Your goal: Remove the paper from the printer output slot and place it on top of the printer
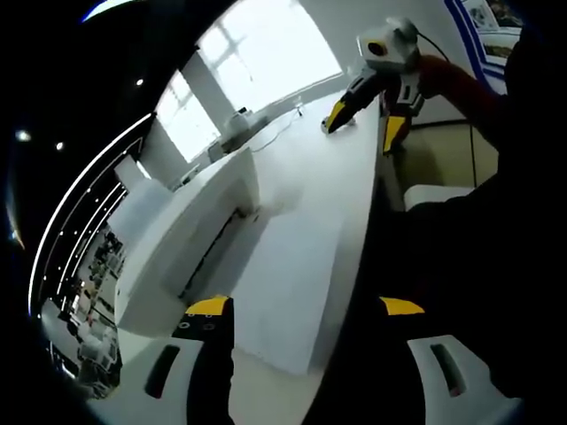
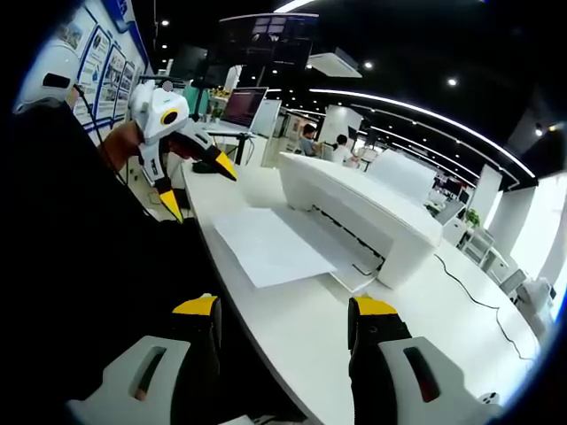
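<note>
A white sheet of paper [image 2: 273,245] lies on the white printer's [image 2: 359,212] output tray at ten o'clock from the right gripper [image 2: 283,312]; both it and the left gripper [image 1: 306,307] gape wide, empty, seemingly poised to flank it.

White printer [image 2: 354,208], white paper [image 2: 270,243], white table [image 2: 425,328]. Both grippers, left [image 1: 306,310] and right [image 2: 283,310], are white with black jaws tipped yellow. The person's sleeve [image 1: 461,84] is red.

Bare desk [image 2: 310,336] lies open before the paper [image 2: 270,243]; the printer [image 2: 363,208] blocks behind.
</note>
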Tool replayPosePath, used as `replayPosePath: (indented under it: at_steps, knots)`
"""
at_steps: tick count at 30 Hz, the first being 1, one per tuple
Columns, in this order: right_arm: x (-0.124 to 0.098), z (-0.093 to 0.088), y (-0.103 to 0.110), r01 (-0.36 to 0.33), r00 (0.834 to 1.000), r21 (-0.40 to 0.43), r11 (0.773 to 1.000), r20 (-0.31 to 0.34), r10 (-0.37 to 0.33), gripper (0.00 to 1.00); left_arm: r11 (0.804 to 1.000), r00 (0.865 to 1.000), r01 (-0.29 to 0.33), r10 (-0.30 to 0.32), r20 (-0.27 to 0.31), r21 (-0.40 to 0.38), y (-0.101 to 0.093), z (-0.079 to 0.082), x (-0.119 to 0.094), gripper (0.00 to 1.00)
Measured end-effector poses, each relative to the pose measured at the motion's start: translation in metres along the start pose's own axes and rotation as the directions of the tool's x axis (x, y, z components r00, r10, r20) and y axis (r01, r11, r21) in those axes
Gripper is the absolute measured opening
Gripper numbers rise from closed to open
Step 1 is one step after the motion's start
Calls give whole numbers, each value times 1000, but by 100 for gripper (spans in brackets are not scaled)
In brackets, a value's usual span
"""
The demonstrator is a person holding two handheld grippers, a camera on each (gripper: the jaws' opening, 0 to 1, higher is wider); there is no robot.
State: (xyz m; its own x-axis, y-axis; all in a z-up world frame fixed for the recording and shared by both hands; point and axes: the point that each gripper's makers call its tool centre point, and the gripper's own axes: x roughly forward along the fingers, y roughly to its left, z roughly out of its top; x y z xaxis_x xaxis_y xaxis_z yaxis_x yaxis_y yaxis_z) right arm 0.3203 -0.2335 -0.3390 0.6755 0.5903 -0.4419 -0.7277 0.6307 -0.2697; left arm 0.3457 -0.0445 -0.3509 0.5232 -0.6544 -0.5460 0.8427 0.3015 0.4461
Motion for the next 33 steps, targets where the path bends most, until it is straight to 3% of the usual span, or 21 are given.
replayPosePath:
  at_steps: [33]
  knots:
    - [3,-5,2,-3,1000,6,1000,-7,3,53,997,997,-71,71,-39,21,10,-18,10,68]
